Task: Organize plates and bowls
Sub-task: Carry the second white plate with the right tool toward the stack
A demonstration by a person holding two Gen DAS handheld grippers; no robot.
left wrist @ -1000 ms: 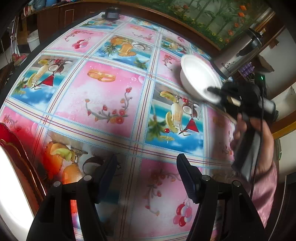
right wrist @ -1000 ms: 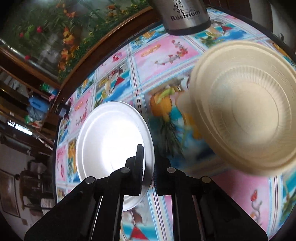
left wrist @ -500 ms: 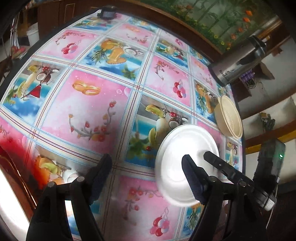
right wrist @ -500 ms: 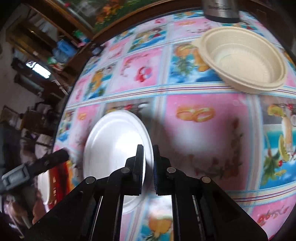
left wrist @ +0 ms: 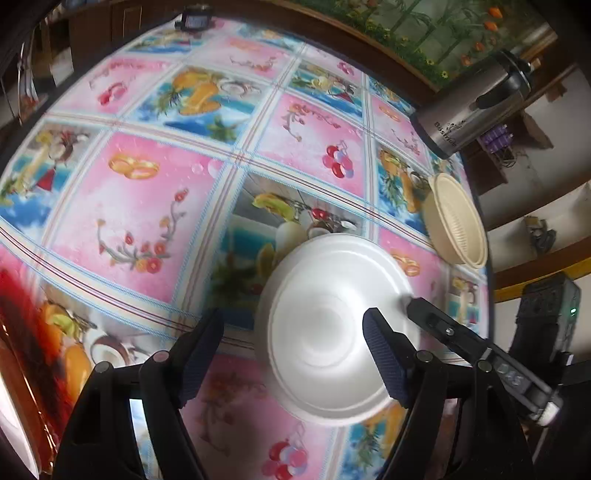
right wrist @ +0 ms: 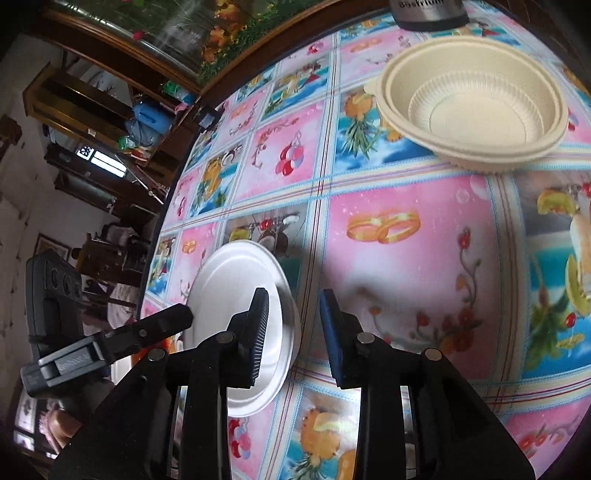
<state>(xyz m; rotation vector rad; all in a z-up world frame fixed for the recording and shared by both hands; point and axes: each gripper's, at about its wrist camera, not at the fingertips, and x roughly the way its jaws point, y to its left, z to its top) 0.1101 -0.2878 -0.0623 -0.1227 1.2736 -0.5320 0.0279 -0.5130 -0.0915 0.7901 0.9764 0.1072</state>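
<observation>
Steel flask [left wrist: 476, 107] beside cream bowls [right wrist: 476, 107]

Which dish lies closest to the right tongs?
The white plate, flat beside the right tongs; the beige bowl sits far off near the steel flask.

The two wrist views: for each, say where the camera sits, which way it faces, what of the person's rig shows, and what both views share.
Left wrist: sits behind the left gripper, facing steeply down at the white plate; the right gripper's finger enters at right.
Right wrist: sits behind the right gripper, jaws just opened off the plate, facing down and across the tablecloth; the left gripper's finger enters at left.
Shared: plate, beige bowl, steel kettle.
</observation>
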